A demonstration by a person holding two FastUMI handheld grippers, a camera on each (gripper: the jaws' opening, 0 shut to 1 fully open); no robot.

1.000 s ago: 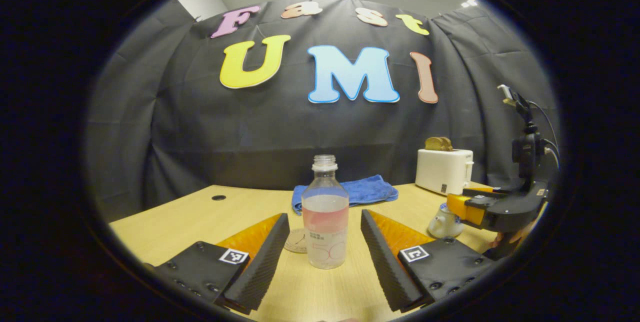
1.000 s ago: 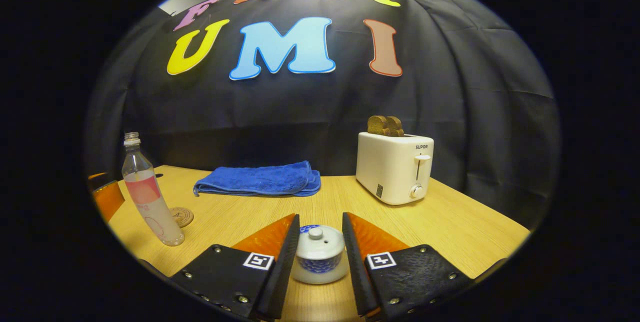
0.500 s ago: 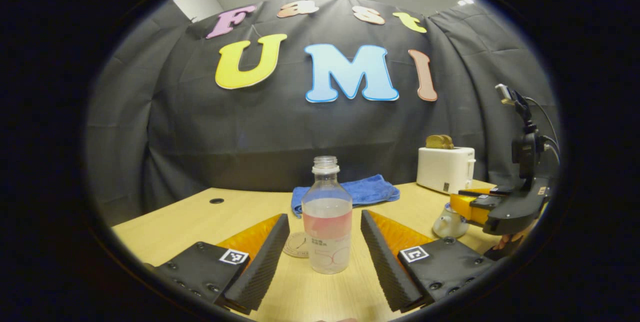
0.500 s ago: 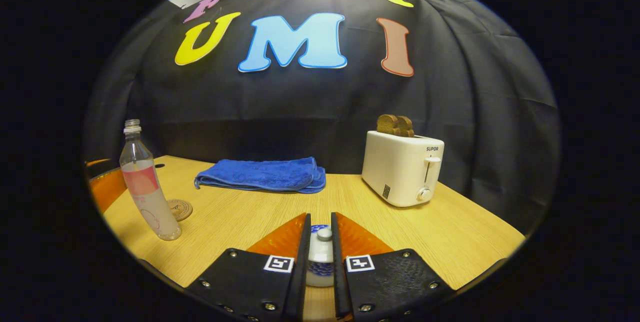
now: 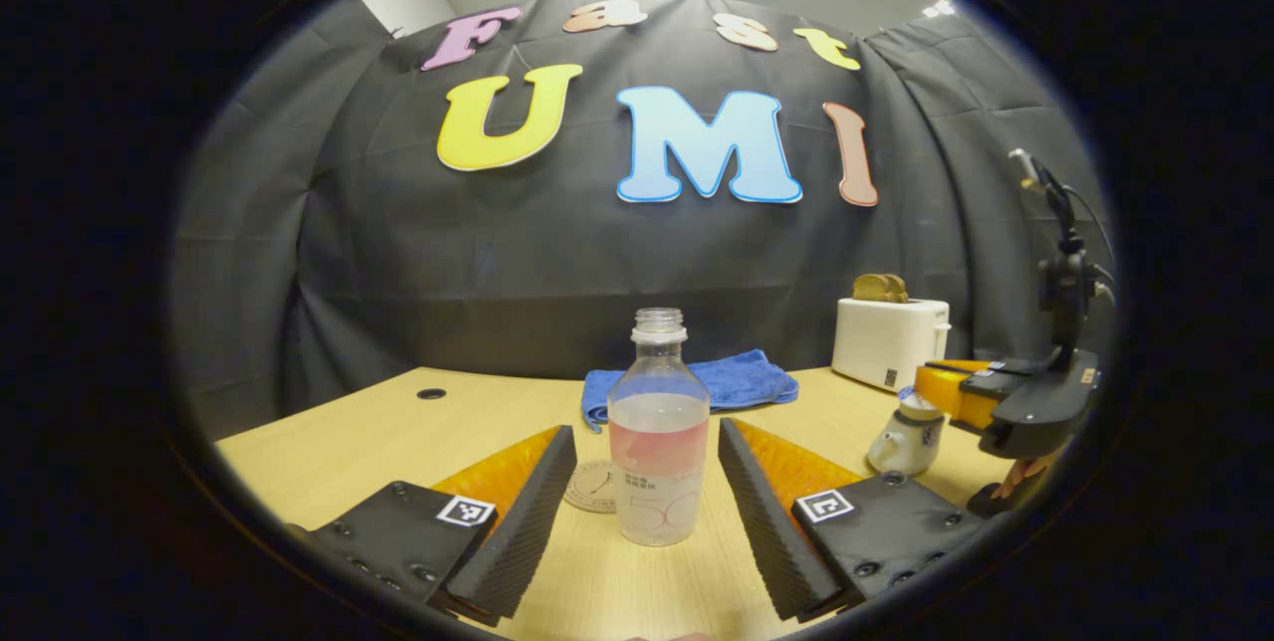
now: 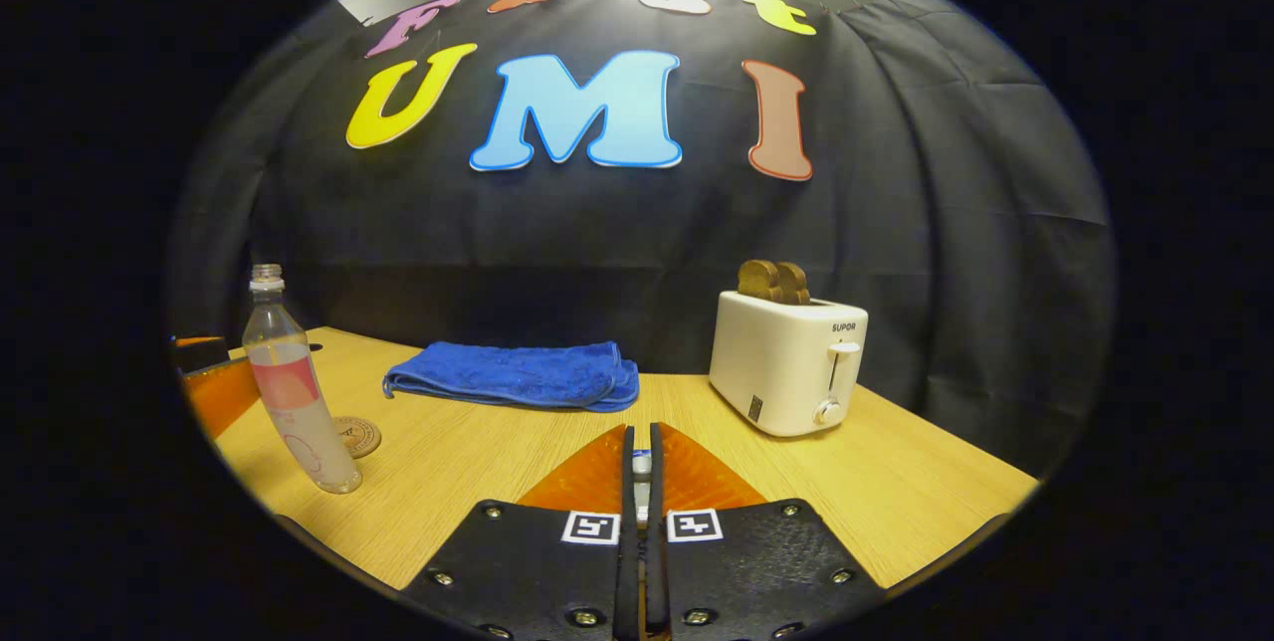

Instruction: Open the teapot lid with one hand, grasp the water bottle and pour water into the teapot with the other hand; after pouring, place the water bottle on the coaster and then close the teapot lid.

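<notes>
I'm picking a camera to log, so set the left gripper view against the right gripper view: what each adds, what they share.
Left gripper view adds the teapot body with the right gripper over it. Right gripper view adds a sliver of teapot lid between shut fingers. Shared: water bottle, coaster, blue towel, toaster, table.

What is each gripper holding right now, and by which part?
The right gripper is shut on the teapot lid, apparently at its knob. The left gripper is open around the bottle, holding nothing.
</notes>
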